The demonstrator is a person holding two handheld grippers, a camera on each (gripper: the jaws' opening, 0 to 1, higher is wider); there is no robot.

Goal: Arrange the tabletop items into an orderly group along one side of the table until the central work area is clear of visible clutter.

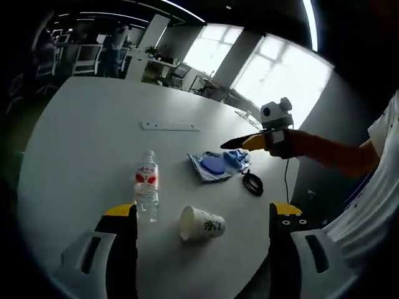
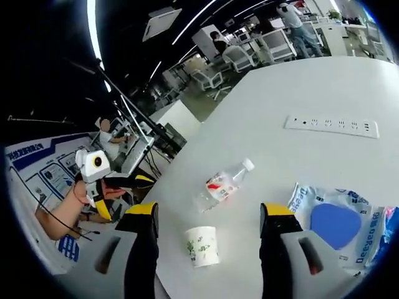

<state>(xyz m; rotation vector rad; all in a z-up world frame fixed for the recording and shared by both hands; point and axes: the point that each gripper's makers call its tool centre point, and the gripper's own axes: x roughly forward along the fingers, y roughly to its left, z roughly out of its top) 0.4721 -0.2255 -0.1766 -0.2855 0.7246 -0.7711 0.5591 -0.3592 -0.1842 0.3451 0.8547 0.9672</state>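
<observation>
On the white round table (image 1: pixel 81 137) a clear water bottle (image 1: pixel 146 184) with a red label stands upright. A paper cup (image 1: pixel 201 223) lies on its side beside it. Further off lie a blue-and-white packet (image 1: pixel 212 165), a crumpled blue item (image 1: pixel 237 157) and a black coiled cable (image 1: pixel 252 182). My left gripper (image 1: pixel 202 210) is open above the near edge, the cup just ahead of its jaws. My right gripper (image 2: pixel 210 213) is open too, with the cup (image 2: pixel 202 245) and bottle (image 2: pixel 221 185) ahead of it. It hovers over the blue item (image 1: pixel 249 142).
A white power strip (image 1: pixel 169 126) lies flat beyond the items, toward the table's middle (image 2: pixel 332 125). The packet (image 2: pixel 333 221) sits by the right jaw. A hand holds the left gripper (image 2: pixel 118 193) off the table edge. Desks, chairs and people stand around the room.
</observation>
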